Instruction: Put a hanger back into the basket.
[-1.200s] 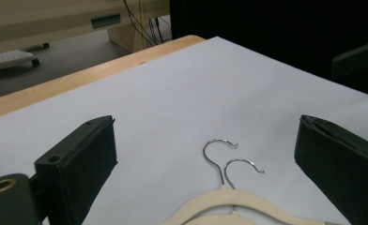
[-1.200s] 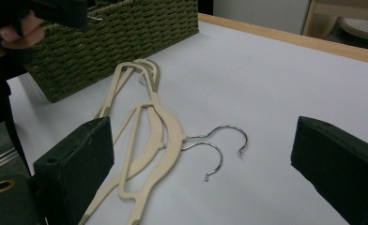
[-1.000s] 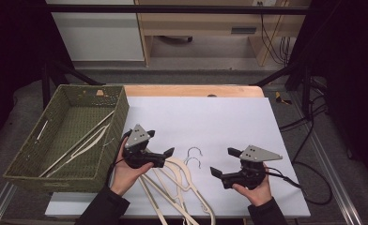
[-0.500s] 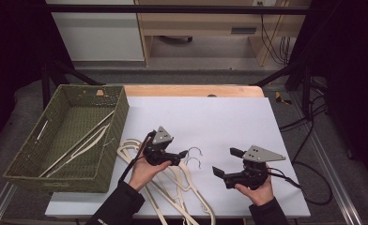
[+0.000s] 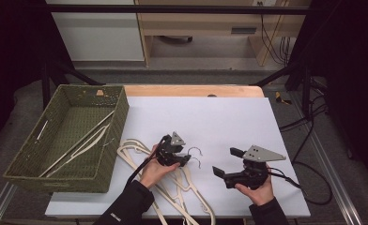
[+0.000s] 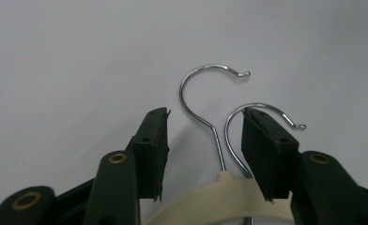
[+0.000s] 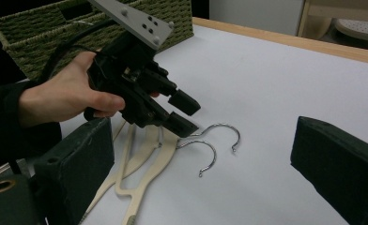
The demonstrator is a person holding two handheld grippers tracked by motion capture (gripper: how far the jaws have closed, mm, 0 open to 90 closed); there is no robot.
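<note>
My left gripper (image 6: 203, 154) was closing around the necks of two cream hangers (image 5: 172, 180) lying on the table (image 5: 229, 117) beside the basket (image 5: 65, 136), pads not yet pressing. They looked light, stiff and slippery at the wire hooks (image 6: 205, 93), so the neck seemed best. My right gripper (image 5: 229, 165) stood open, empty.

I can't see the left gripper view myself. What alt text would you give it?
Two black jaws of the left gripper straddle the necks of two cream hangers lying on a white table, and have just been closing. Two metal hooks curl away; the pads are not yet pressing.
</note>
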